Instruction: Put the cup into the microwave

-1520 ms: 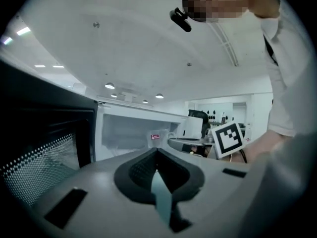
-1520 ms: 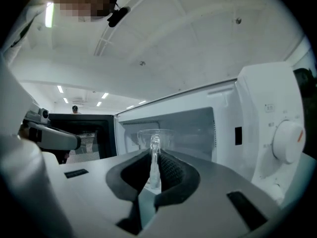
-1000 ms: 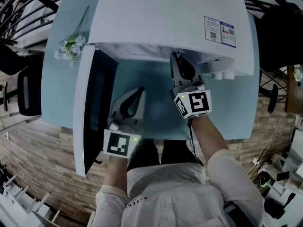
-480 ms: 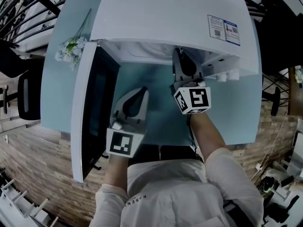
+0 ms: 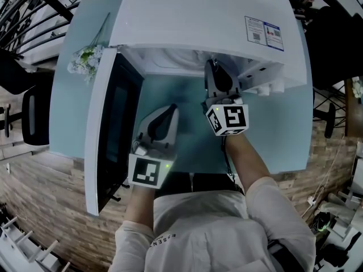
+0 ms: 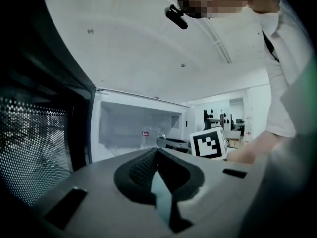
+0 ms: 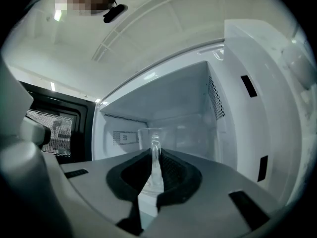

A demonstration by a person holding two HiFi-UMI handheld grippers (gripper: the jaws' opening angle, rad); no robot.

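A white microwave (image 5: 198, 16) stands on the teal table (image 5: 283, 129), its door (image 5: 105, 129) swung open to the left. My right gripper (image 7: 154, 152) is shut on a clear glass cup (image 7: 148, 139), pinching its wall, and holds it at the mouth of the white cavity (image 7: 173, 108). In the head view the right gripper (image 5: 213, 68) reaches under the microwave's top, which hides the cup. My left gripper (image 5: 169, 109) hovers over the table beside the open door. Its jaws are shut with nothing in them (image 6: 157, 151). The right gripper's marker cube (image 6: 208, 144) shows in the left gripper view.
A small bunch of flowers (image 5: 85, 58) lies on the table left of the microwave. The microwave's control knobs (image 5: 266, 86) stick out just right of my right gripper. The open door's mesh window (image 6: 29, 148) is close on the left gripper's left.
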